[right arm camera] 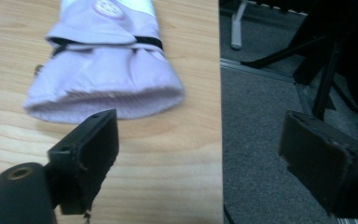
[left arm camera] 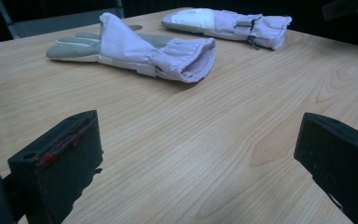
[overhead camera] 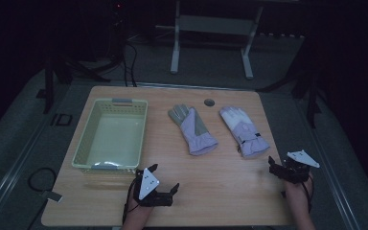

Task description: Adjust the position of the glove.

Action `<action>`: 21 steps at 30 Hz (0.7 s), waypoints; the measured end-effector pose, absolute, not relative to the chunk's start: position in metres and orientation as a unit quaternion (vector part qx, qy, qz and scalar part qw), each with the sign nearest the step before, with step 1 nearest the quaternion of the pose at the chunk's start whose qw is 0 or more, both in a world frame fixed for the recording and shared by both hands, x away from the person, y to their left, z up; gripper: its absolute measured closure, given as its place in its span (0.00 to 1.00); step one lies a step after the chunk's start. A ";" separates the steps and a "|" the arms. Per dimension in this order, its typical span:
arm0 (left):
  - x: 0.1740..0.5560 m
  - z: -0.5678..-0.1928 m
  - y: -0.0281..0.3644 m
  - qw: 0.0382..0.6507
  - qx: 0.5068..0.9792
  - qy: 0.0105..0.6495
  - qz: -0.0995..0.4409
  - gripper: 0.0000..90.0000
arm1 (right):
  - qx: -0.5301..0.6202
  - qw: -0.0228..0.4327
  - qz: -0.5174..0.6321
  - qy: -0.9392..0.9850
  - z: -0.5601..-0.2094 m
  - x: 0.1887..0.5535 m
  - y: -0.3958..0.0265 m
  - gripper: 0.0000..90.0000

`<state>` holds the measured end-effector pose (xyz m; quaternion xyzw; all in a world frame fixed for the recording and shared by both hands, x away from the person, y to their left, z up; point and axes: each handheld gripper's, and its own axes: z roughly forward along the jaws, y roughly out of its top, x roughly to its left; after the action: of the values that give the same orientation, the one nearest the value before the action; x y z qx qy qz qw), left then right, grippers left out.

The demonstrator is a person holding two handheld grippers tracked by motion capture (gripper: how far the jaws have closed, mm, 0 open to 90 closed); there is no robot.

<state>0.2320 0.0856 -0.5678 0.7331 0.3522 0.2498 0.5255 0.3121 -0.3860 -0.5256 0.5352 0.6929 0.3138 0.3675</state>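
Observation:
Two lilac gloves lie flat on the wooden table point(overhead camera: 220, 187). One glove with a grey palm point(overhead camera: 194, 128) point(left arm camera: 135, 51) is in the middle, cuff toward me. The other glove, white-fingered with a black strap point(overhead camera: 245, 131) point(left arm camera: 233, 21) point(right arm camera: 107, 79), lies to its right. My left gripper point(overhead camera: 164, 177) point(left arm camera: 200, 154) rests near the front edge, open, with bare table between its jaws, pointing toward the grey-palmed glove. My right gripper point(overhead camera: 277, 165) point(right arm camera: 205, 154) is open just short of the strapped glove's cuff, one jaw over the table, the other past the table's right edge.
A pale yellow slatted basket point(overhead camera: 83, 149) with nothing inside stands at the left of the table, just beyond my left gripper. A round cable hole point(overhead camera: 209, 102) sits near the far edge. Grey carpet point(right arm camera: 261, 140) and stand legs surround the table.

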 end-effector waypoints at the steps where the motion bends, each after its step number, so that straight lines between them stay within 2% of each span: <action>1: 0.232 -0.568 0.086 0.525 0.733 0.352 0.250 0.01 | 0.536 0.355 0.313 0.699 -0.523 0.314 -0.385 0.16; 7: 0.232 -0.568 0.086 0.528 0.730 0.355 0.248 0.01 | 0.563 0.307 0.326 0.694 -0.501 0.325 -0.382 0.19; 14: 0.232 -0.568 0.086 0.528 0.730 0.356 0.248 0.01 | 0.553 0.304 0.372 0.680 -0.464 0.331 -0.367 0.12; 21: 0.232 -0.568 0.087 0.528 0.730 0.356 0.248 0.01 | 0.513 0.321 0.401 0.688 -0.425 0.339 -0.342 0.12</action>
<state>0.2317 0.0865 -0.5679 0.7301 0.3558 0.2480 0.5280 0.3391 -0.3418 -0.4246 0.5131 0.6879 0.4005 0.3211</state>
